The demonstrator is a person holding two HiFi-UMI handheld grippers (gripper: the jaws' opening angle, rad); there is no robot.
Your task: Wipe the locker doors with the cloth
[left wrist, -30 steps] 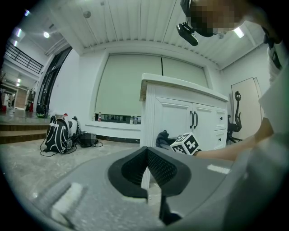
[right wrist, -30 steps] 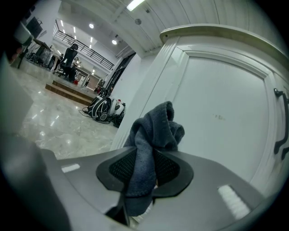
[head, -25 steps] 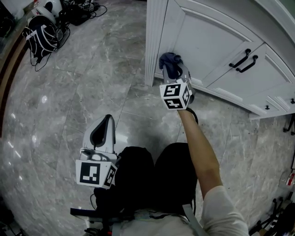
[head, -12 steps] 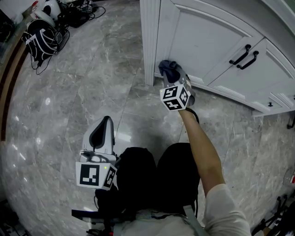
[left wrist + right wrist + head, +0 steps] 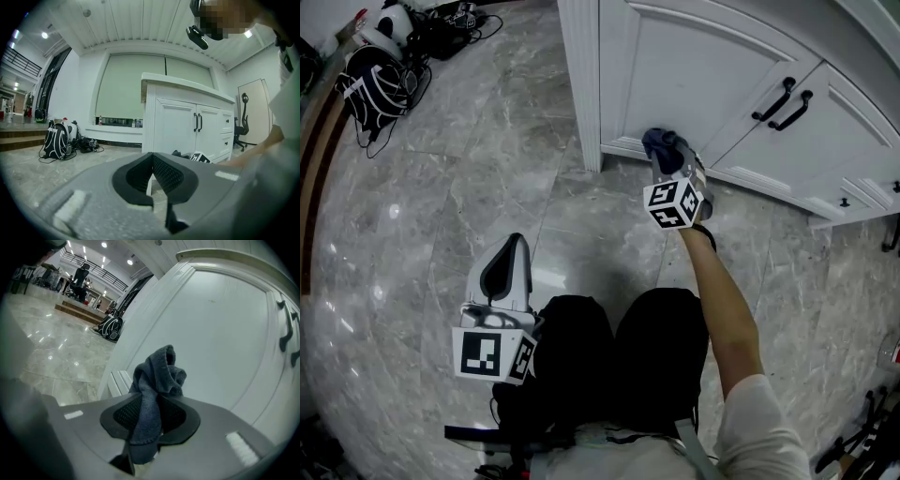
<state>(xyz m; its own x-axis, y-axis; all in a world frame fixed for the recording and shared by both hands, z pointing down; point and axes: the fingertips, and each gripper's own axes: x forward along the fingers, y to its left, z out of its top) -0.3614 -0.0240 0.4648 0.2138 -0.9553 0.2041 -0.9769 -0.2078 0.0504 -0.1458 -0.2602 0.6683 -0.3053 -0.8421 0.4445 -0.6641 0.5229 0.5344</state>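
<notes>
A: Right gripper (image 5: pixel 151 404), status?
B: Clamped on the cloth (image 5: pixel 157 373). Dark grey, bunched, sticks up past the tips, w/ a tail hanging below the pads.
A: Where's it at?
B: Low on the left locker door (image 5: pixel 694 66), by the btm rail, just right of the corner post (image 5: pixel 581 84). Touching the panel or just off it, can't tell.
A: Left gripper (image 5: pixel 516 248)?
B: Pads together, nothing btwn. Near side, over the marble floor (image 5: pixel 459 187), just left of the person's legs (image 5: pixel 581 356), well apart from the doors.
A: Other stuff?
B: Black handles (image 5: pixel 773 99) far right, where the 2 doors meet. Backpack (image 5: pixel 375 75) w/ cables on the floor, far left.
</notes>
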